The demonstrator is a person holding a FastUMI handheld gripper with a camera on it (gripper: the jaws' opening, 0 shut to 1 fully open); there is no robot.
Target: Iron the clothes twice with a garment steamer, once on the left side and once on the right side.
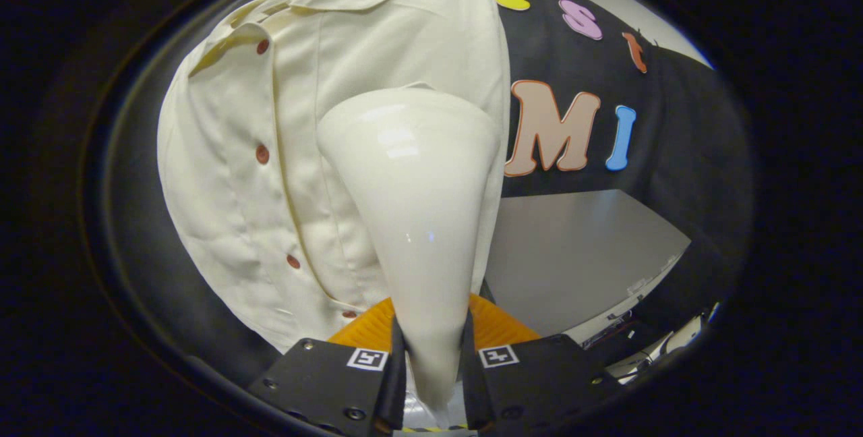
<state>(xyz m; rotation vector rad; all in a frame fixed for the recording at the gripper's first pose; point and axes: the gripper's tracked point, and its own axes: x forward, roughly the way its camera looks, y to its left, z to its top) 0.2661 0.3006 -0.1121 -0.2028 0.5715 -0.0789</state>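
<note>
**Tongs clamped on the steamer handle**

Tongs (431, 356) closed tight from where I sit, both fingers pressing the narrow handle of the garment steamer (414, 208). I see its wide head flaring ahead of the fingers, up against the cream shirt (236, 154) near the row of red-brown buttons (262, 154), on the side nearer the grey table (580, 255).

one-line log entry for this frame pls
gripper: shut on steamer | steamer head: against shirt, to the right of button placket | shirt: hanging, buttoned | phase: steaming pass
</note>
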